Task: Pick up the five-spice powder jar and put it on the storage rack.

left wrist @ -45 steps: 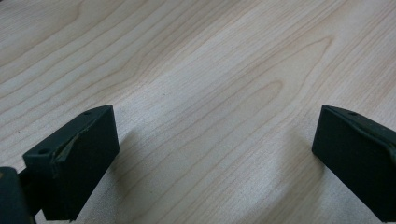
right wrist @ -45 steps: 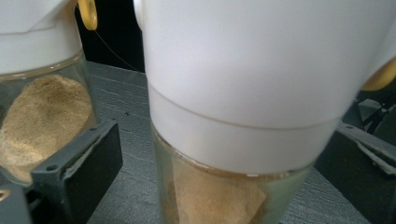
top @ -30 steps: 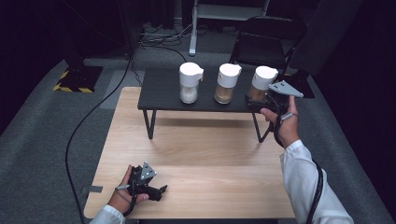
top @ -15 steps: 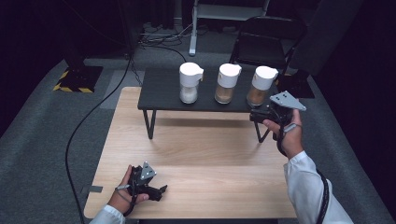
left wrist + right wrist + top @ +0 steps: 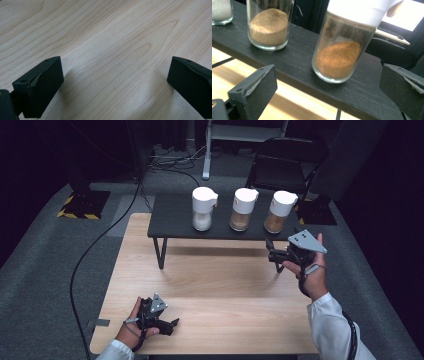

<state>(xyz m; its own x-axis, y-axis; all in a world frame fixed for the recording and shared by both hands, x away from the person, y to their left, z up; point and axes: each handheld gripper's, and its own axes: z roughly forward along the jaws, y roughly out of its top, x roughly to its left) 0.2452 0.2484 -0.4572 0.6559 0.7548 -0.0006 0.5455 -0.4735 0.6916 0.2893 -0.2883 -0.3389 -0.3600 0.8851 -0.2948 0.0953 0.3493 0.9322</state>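
**Rightmost jar let go, gripper backed off**

Jar of orange-brown powder (image 5: pixel 340 47) stands upright at the right end of the black shelf (image 5: pixel 175 215), beside its two neighbours. A second ago my right gripper (image 5: pixel 280 254) was up against it; now it's pulled back toward me, jaws wide apart, holding nothing (looks like a finished placement). Left gripper (image 5: pixel 167 324) rests open on the wooden table (image 5: pixel 225 285).

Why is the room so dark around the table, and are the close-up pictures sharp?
High view: light falls on the wooden table while the floor and background fade to black, and the three jars throw little glare. Left gripper view: the wood grain is crisp, with soft shadows under the open left tongs. Right gripper view: the nearest jar is slightly soft, its white lid overexposed, between the open right tongs.
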